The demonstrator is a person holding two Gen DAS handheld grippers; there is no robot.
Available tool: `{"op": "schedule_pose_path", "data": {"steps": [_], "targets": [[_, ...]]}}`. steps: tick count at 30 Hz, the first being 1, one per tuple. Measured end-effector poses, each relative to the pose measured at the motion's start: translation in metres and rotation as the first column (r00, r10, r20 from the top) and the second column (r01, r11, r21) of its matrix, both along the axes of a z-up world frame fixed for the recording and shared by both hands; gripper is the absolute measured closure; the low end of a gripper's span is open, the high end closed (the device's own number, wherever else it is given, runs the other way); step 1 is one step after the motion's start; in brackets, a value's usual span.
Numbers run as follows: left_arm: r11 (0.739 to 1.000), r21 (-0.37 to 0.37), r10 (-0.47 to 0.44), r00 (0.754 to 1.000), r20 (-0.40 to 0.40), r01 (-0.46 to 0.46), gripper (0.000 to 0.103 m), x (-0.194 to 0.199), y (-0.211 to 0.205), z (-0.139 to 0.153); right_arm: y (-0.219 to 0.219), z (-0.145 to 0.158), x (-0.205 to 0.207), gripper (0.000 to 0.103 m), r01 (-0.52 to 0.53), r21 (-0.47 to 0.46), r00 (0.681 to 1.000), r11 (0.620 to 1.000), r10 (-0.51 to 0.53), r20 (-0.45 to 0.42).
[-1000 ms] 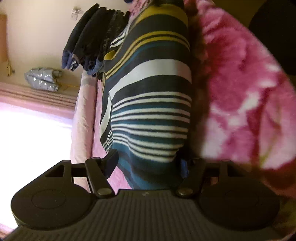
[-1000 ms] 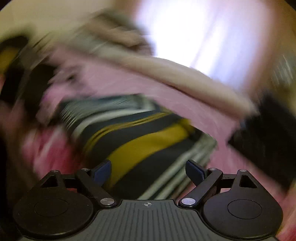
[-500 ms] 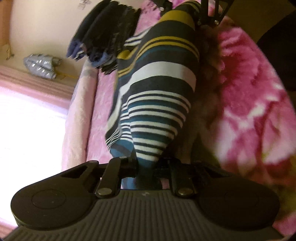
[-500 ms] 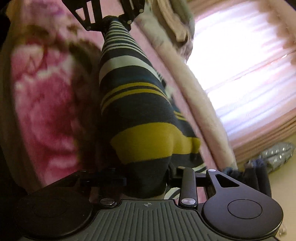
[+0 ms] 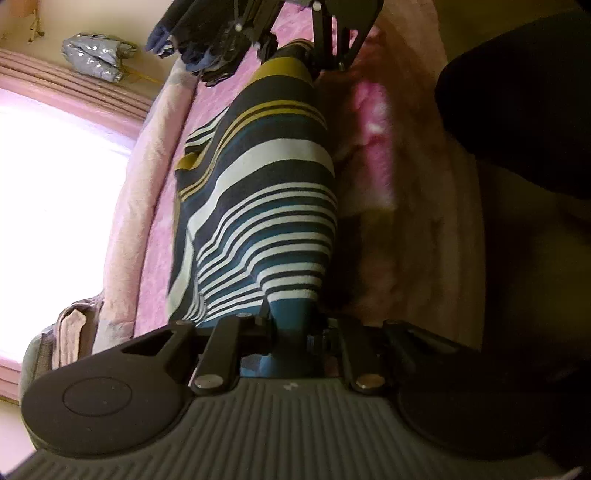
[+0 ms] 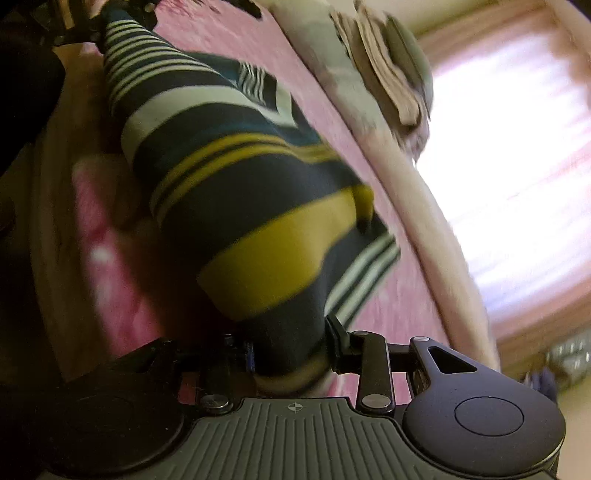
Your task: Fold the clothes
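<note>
A striped garment point(image 5: 273, 192) in navy, white, teal and mustard is stretched taut between my two grippers above a pink bed. My left gripper point(image 5: 291, 328) is shut on its teal striped end. My right gripper point(image 6: 288, 354) is shut on the navy end by the wide mustard band point(image 6: 280, 236). Each view shows the other gripper at the far end of the cloth: the right gripper point(image 5: 317, 51) at the top of the left wrist view, the left gripper point(image 6: 110, 14) at the top left of the right wrist view. A loose part of the garment hangs toward the bed.
A pink flowered blanket point(image 5: 373, 122) covers the bed point(image 6: 236, 33) below. A stack of folded clothes point(image 6: 391, 62) lies by the bright window point(image 5: 51, 206). Dark clothes point(image 5: 195, 40) and a silver bag point(image 5: 96, 55) sit at the far end. A dark shape point(image 5: 524, 110) fills one side.
Both grippers, open a second ago, have closed on the two ends of the garment and lifted it, pulling it taut and away from the blanket.
</note>
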State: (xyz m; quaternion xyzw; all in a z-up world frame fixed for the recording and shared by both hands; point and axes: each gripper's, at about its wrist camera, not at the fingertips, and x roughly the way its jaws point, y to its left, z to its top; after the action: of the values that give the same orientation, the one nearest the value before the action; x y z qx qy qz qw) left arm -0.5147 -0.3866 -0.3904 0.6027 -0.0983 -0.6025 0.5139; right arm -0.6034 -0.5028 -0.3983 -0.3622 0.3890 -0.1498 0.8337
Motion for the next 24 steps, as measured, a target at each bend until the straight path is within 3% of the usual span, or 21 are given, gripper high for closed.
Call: {"op": "schedule_pose_path", "data": {"steps": [2, 5, 7, 8, 9, 14, 16, 20, 24], "targets": [[1.0, 0.011, 0.006, 1.0, -0.021, -0.005, 0.081, 0.003, 0.005, 0.003, 0.001, -0.001, -0.01, 0.069, 0.027, 0.001, 1.0, 1.0, -0.027, -0.013], [0.999, 0.027, 0.039, 0.992, -0.12, -0.036, 0.076, 0.019, 0.022, 0.017, 0.002, -0.002, -0.024, 0.067, 0.068, 0.001, 0.997, 0.998, -0.068, -0.032], [0.997, 0.025, 0.073, 0.984, -0.164, -0.07, 0.072, 0.032, 0.033, 0.024, -0.003, 0.005, -0.036, 0.05, 0.118, 0.054, 0.993, 0.992, -0.119, 0.008], [0.995, 0.027, 0.098, 0.977, -0.189, -0.095, 0.069, 0.038, 0.038, 0.028, -0.005, 0.01, -0.04, 0.032, 0.146, 0.066, 0.988, 0.987, -0.149, 0.036], [0.993, 0.027, 0.121, 0.969, -0.215, -0.118, 0.069, 0.043, 0.039, 0.033, -0.008, 0.015, -0.044, 0.029, 0.174, 0.079, 0.982, 0.982, -0.179, 0.064], [0.974, 0.022, 0.218, 0.914, -0.342, -0.224, 0.066, 0.07, 0.037, 0.054, -0.036, 0.049, -0.048, 0.029, 0.222, 0.327, 0.944, 0.919, -0.286, 0.164], [0.972, 0.027, 0.228, 0.905, -0.359, -0.234, 0.065, 0.077, 0.032, 0.058, -0.053, 0.063, -0.032, 0.029, 0.206, 0.409, 0.929, 0.889, -0.309, 0.205], [0.968, 0.04, 0.242, 0.89, -0.387, -0.246, 0.061, 0.091, 0.024, 0.065, -0.082, 0.089, -0.018, 0.029, 0.246, 0.512, 0.894, 0.823, -0.397, 0.207], [0.965, 0.054, 0.257, 0.874, -0.413, -0.258, 0.057, 0.105, 0.015, 0.071, -0.099, 0.103, -0.027, 0.029, 0.223, 0.57, 0.878, 0.791, -0.417, 0.236]]}}
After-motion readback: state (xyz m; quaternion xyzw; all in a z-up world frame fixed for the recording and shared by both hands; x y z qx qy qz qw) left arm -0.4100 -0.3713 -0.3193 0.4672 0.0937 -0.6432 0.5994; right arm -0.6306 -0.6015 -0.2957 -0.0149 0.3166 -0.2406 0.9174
